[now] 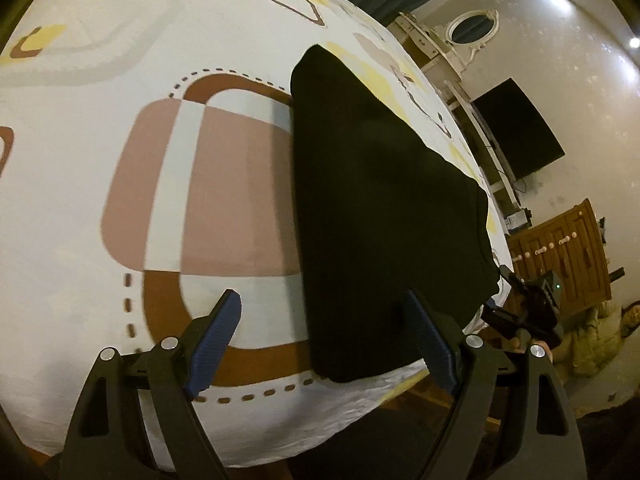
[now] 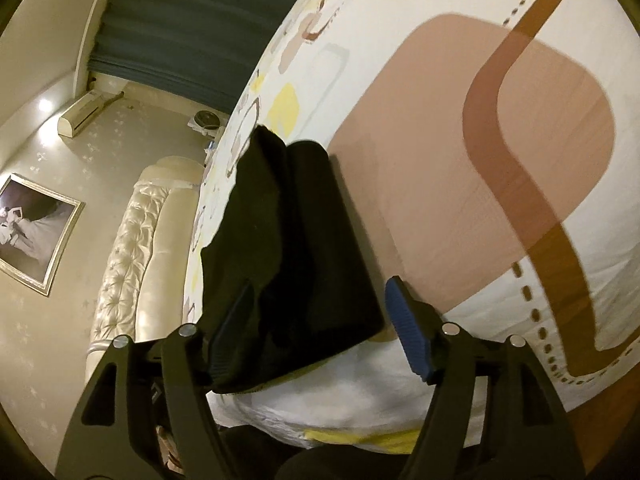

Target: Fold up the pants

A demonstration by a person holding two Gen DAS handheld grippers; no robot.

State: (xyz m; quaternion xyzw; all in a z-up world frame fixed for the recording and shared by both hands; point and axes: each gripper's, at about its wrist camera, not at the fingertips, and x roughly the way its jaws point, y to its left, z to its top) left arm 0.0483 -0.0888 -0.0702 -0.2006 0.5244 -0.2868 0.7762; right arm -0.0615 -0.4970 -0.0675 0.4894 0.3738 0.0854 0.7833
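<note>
Patterned bedsheet [image 1: 120, 60], wall television [image 1: 520, 128], wooden cabinet [image 1: 568, 248], tufted headboard [image 2: 132, 248], framed picture [image 2: 36, 228]

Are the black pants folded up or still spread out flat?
Folded up. The black pants lie as a thick, compact bundle on the patterned bed cover, with stacked layers showing at the near end and no legs spread out.

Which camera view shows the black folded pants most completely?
The left wrist view: there the black folded pants lie on the patterned bedsheet with almost their whole outline visible. The right wrist view shows them closer, with their near corner partly hidden behind one finger of the open right tongs.
</note>
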